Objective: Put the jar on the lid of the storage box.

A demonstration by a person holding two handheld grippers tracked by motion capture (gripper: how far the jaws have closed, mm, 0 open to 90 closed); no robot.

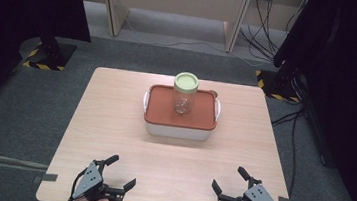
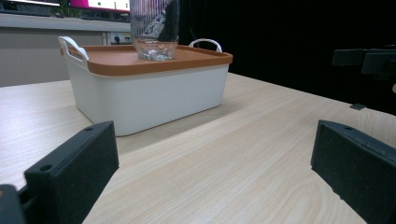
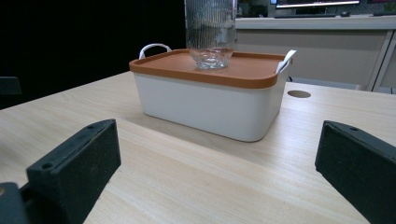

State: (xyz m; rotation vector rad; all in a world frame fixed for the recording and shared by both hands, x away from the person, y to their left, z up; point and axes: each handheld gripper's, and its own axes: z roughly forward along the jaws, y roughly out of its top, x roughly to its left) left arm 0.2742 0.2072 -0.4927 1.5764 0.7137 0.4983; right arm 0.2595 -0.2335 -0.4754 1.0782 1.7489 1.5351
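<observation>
A white box (image 1: 178, 130) with an orange lid (image 1: 160, 111) stands at the middle of the wooden table (image 1: 113, 124). On the lid stands a clear glass jar (image 1: 184, 98) with a pale green cap (image 1: 186, 82). My left gripper (image 1: 120, 172) rests open near the table's front left edge, nothing between its jaws. My right gripper (image 1: 229, 179) rests open near the front right edge, also empty. The left gripper view has the box (image 2: 149, 95) and jar base (image 2: 154, 44) ahead. The right gripper view has the box (image 3: 210, 105) and the jar (image 3: 211, 32) ahead.
A small round hole (image 3: 299, 94) lies in the tabletop behind the box's right side. Dark screens stand left and right of the table, and desks with cables (image 1: 264, 29) line the far wall. Bare tabletop lies between the grippers and the box.
</observation>
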